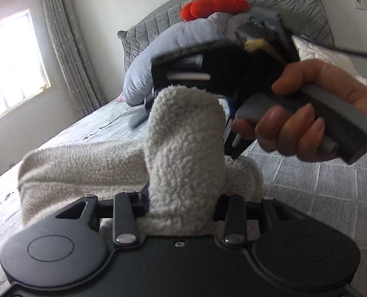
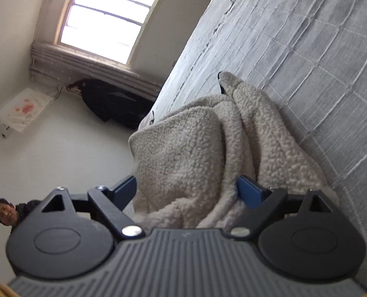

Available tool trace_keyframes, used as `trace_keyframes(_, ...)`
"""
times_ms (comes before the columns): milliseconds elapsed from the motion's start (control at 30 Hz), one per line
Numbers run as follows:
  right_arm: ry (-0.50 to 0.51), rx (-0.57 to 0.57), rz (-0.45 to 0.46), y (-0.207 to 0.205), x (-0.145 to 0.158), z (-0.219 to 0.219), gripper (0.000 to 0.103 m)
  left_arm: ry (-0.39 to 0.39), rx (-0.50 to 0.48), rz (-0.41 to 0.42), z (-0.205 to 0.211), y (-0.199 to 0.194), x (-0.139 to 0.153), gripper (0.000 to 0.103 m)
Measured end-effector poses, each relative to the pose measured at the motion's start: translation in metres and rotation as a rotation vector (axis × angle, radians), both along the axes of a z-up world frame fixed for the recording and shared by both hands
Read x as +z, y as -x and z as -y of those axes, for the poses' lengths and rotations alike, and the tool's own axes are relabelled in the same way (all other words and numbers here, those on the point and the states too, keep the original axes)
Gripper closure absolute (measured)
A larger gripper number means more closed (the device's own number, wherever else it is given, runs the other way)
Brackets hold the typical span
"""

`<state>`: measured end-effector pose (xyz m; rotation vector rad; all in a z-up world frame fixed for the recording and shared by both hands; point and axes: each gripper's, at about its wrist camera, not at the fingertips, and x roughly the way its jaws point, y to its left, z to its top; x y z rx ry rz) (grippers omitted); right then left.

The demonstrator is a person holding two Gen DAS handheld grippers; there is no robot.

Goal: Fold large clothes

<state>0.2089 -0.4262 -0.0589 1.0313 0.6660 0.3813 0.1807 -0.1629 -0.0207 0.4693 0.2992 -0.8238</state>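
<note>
A cream fleece garment [image 1: 84, 170] lies bunched on the grey quilted bed [image 1: 307, 198]. One thick fold of it stands up between the jaws of my left gripper [image 1: 183, 185], which is shut on it; the fleece hides the fingertips. A hand [image 1: 307, 118] holds the right tool just beyond that fold, tilted over. In the right wrist view the same fleece garment [image 2: 183, 153] drapes between the blue pads [image 2: 251, 193] of my right gripper [image 2: 188, 190]. Those jaws stand wide apart and do not press on the cloth.
A grey-blue heap of bedding [image 1: 171, 49] with a red plush [image 1: 213, 6] sits against the padded headboard, a white pillow [image 1: 327, 54] beside it. Window and curtains [image 1: 67, 49] are on the left. A person [image 2: 5, 214] and a dark coat [image 2: 114, 101] stand beyond the bed's edge.
</note>
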Motion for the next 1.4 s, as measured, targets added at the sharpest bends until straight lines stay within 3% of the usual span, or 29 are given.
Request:
trace_keyframes(133,0.157,0.045,-0.082,-0.011,0.007,-0.020,0.013,0.023,-0.016,-0.017,-0.020,0.000,0.020,0.058)
trace_keyframes(267,0.140,0.160,-0.021,-0.015,0.006,-0.034,0.014,0.069,0.000,-0.097,-0.051,0.003,0.038,0.055)
trace_keyframes(400,0.220,0.239,-0.004,-0.015,0.007,-0.051,0.015,0.123,-0.016,-0.159,-0.086,0.014,0.045,0.052)
trace_keyframes(500,0.239,0.240,-0.021,-0.018,0.006,-0.051,0.016,0.155,-0.033,-0.187,-0.107,0.022,0.056,0.044)
trace_keyframes(567,0.232,0.233,-0.037,-0.022,0.007,-0.048,0.016,0.183,-0.026,-0.224,-0.122,0.022,0.062,0.030)
trace_keyframes(733,0.221,0.237,-0.059,-0.026,0.011,-0.043,0.016,0.253,0.126,-0.230,-0.159,0.007,0.060,0.028)
trace_keyframes(867,0.199,0.245,-0.061,-0.040,0.014,-0.047,0.016,0.344,0.258,-0.389,-0.177,-0.043,0.035,0.028)
trace_keyframes(900,0.186,0.241,-0.059,-0.046,0.013,-0.049,0.019,0.364,0.283,-0.436,-0.179,-0.057,0.027,0.026)
trace_keyframes(933,0.175,0.233,-0.053,-0.050,0.014,-0.050,0.033,0.418,0.293,-0.487,-0.182,-0.069,0.019,0.026)
trace_keyframes(1033,0.177,0.181,-0.021,-0.058,0.022,-0.056,0.067,0.573,0.315,-0.619,-0.181,-0.094,0.008,0.028)
trace_keyframes(1100,0.226,0.158,0.020,-0.060,0.037,-0.060,0.075,0.608,0.294,-0.639,-0.168,-0.098,0.010,0.030)
trace_keyframes(1267,0.238,0.090,0.144,-0.055,0.081,-0.026,0.078,0.618,0.187,-0.607,-0.115,-0.088,0.028,0.030)
trace_keyframes(1400,0.373,0.034,0.041,-0.047,0.079,0.018,0.064,0.483,0.150,-0.561,-0.050,-0.080,0.018,0.030)
